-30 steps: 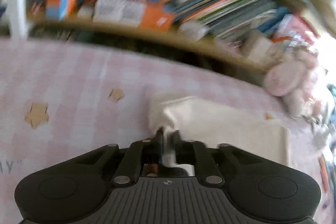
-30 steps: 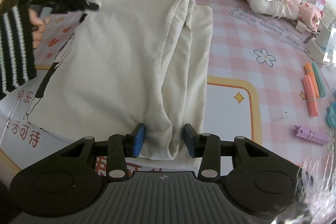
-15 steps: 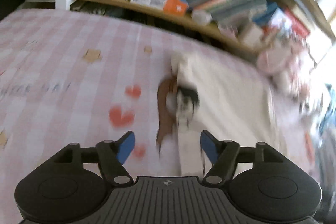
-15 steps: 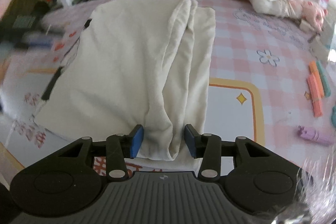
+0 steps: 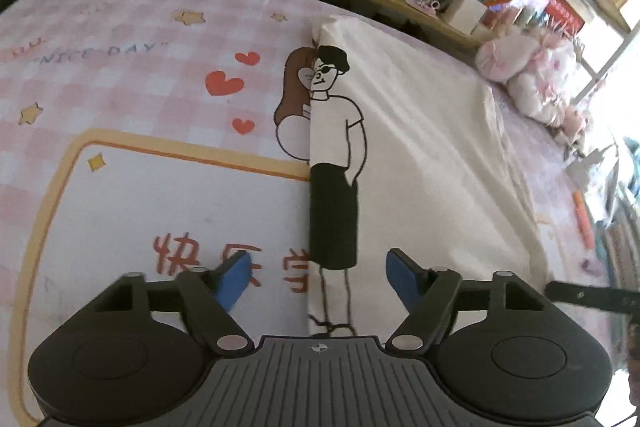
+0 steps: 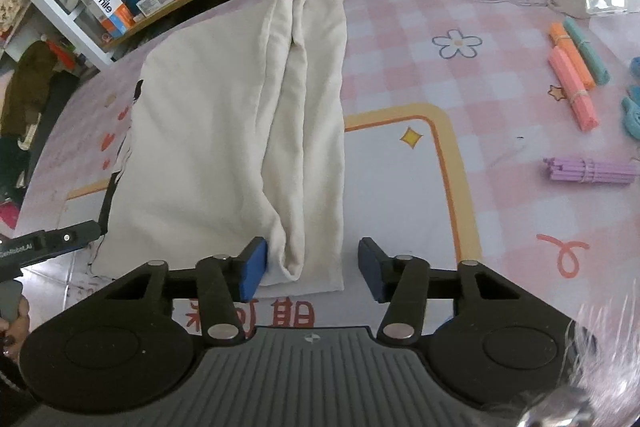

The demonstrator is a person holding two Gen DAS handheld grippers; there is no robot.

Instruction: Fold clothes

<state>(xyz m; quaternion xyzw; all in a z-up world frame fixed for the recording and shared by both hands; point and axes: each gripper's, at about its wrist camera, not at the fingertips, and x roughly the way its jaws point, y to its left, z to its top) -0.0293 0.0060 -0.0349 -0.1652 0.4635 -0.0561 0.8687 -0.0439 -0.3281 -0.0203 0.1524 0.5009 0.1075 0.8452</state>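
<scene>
Released since earlier frame: shirt (image 5: 420, 155) corner, left gripper (image 5: 318, 277) now spread, empty, at its 6 o'clock edge. Right gripper (image 6: 311, 269) widened, straddling fold ridge. Shirt laid flat on mat (image 6: 400, 187), lengthwise fold judged set.

Readable words on the mat and shelf

"NICE DAY" is printed on the pink checked mat (image 5: 120, 99) at ten o'clock; "usmile" shows on a white-orange box (image 6: 105, 7) at eleven o'clock.
</scene>
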